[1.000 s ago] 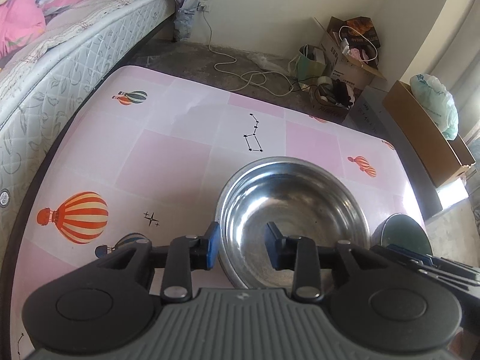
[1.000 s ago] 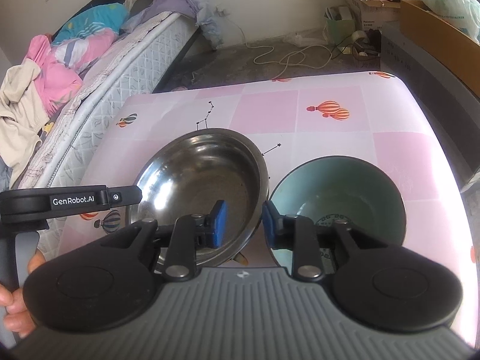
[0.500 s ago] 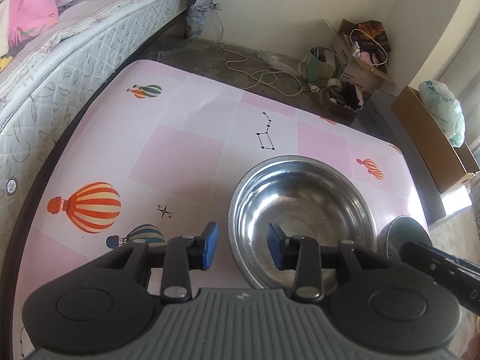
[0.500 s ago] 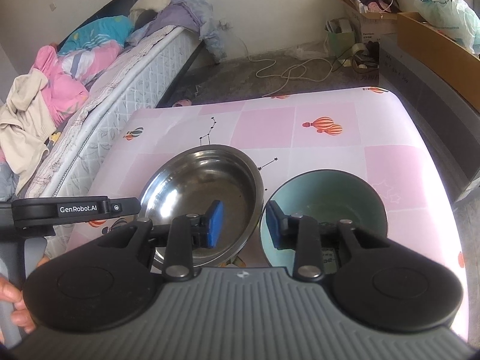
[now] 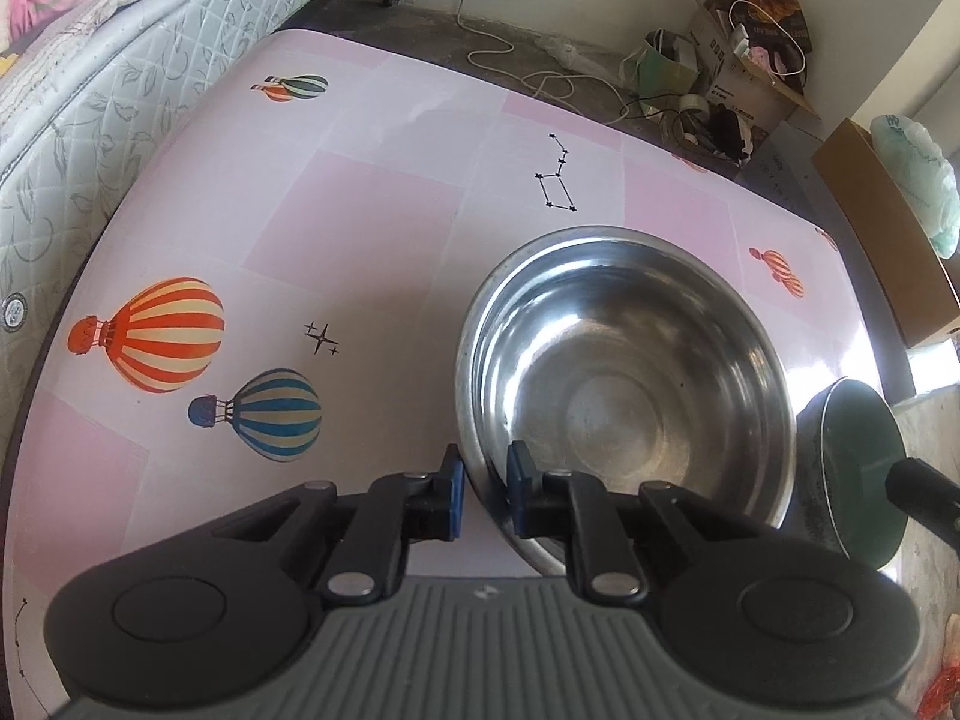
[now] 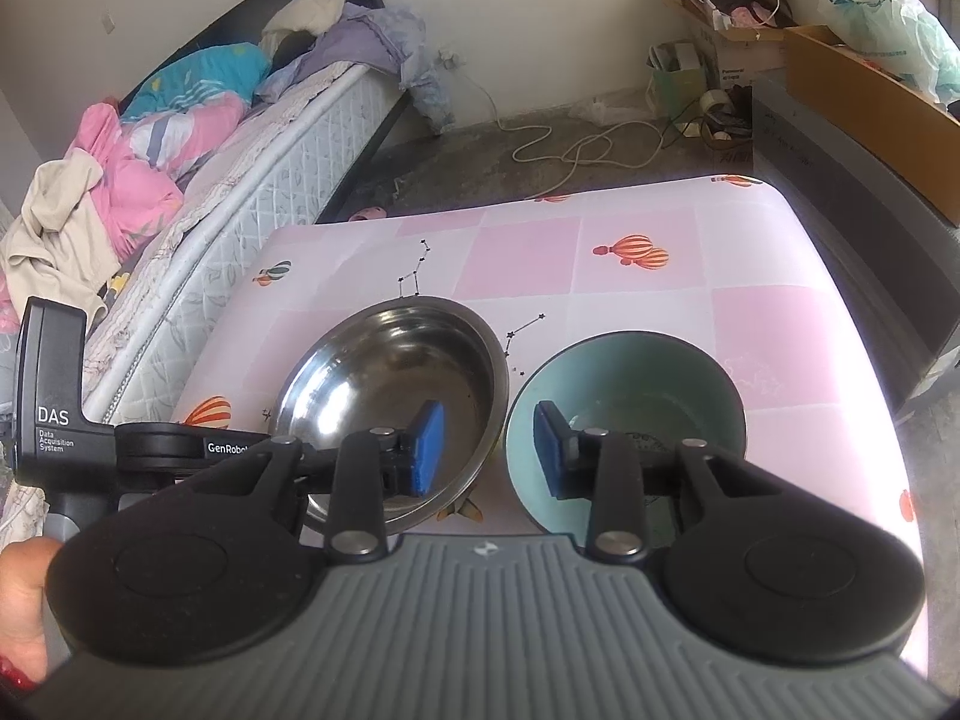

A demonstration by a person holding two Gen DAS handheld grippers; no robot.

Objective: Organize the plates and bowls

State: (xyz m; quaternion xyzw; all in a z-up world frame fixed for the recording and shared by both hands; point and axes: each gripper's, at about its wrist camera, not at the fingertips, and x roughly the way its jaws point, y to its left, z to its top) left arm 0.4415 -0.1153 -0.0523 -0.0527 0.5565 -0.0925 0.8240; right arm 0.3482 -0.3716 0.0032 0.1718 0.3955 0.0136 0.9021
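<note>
The near rim of the steel bowl (image 5: 624, 372), lower centre of frame, is now pinched by the left gripper (image 5: 483, 489), whose jaws have just been closing on it. The right gripper (image 6: 489, 450) is held parted and empty before the teal bowl (image 6: 627, 414). A steady lift seems called for next, likely for stacking the bowls.

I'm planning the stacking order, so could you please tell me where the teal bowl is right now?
In the right wrist view the teal bowl sits on the pink table, just right of the steel bowl, near the table's front edge.
</note>
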